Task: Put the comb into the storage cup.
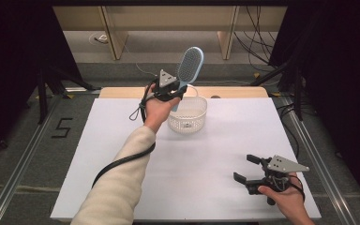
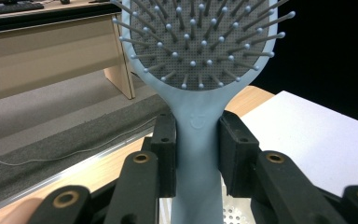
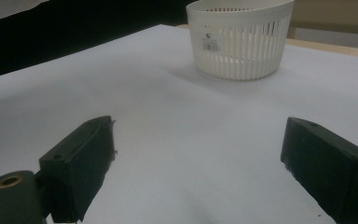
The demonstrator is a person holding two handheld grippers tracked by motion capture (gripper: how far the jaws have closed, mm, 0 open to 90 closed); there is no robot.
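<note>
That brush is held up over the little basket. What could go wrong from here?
1. The left gripper pinches only the narrow handle of the brush, with the wide head high above, so it might twist or slip in the jaws.
2. The basket looks small and light; the long brush could catch its rim and tip or push it, or stick out.
3. The right gripper sits open and far off, so nothing steadies the basket.

Grey carpet floor (image 1: 23, 140), wooden desks (image 1: 117, 28) behind, black curtains (image 1: 9, 56) at both sides.
</note>
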